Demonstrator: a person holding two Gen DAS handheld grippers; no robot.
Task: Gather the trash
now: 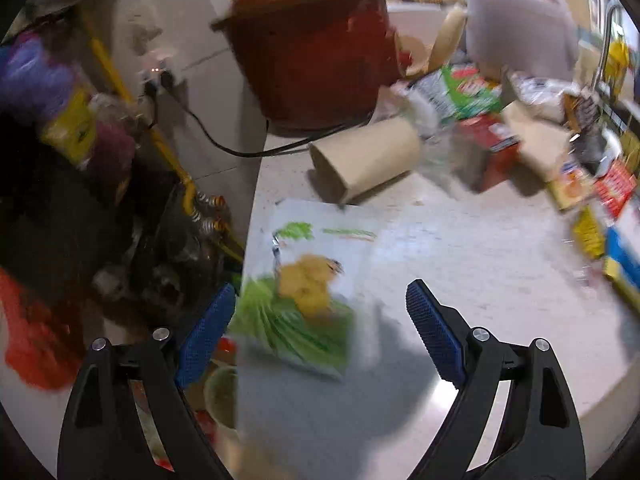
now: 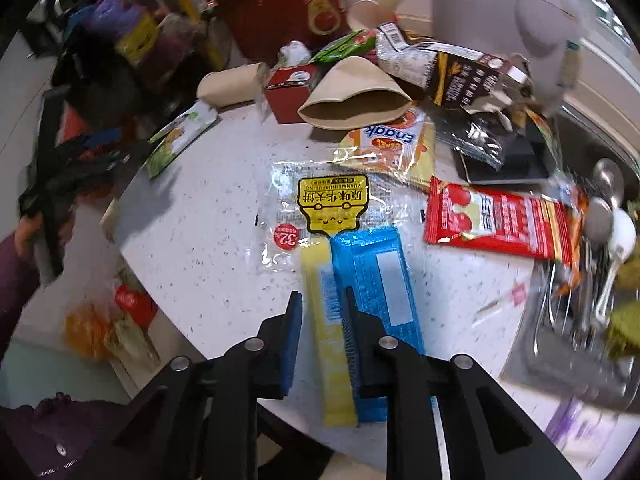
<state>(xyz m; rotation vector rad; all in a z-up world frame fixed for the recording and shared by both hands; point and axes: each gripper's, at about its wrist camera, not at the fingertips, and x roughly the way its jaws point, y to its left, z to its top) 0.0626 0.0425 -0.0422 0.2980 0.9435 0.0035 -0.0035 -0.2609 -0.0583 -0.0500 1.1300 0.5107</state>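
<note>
My left gripper [image 1: 320, 304] is open above the counter's left edge, with a white-and-green snack packet [image 1: 308, 284] lying between its fingers; whether it touches them is unclear from blur. That packet also shows in the right wrist view [image 2: 180, 140]. My right gripper [image 2: 322, 308] is shut on a yellow-and-blue wrapper [image 2: 352, 320] that lies on the white counter [image 2: 200, 220]. A clear wrapper with a yellow label [image 2: 328, 208], a red wrapper [image 2: 500, 220], an orange snack packet [image 2: 396, 144] and brown paper cups [image 2: 356, 100] lie beyond it.
A red cooker [image 1: 312, 48] with a black cord stands at the back, next to a grey kettle [image 1: 520, 24]. A sink with spoons [image 2: 600, 240] is at the right. A bag holding trash [image 2: 116, 320] hangs below the counter's left edge.
</note>
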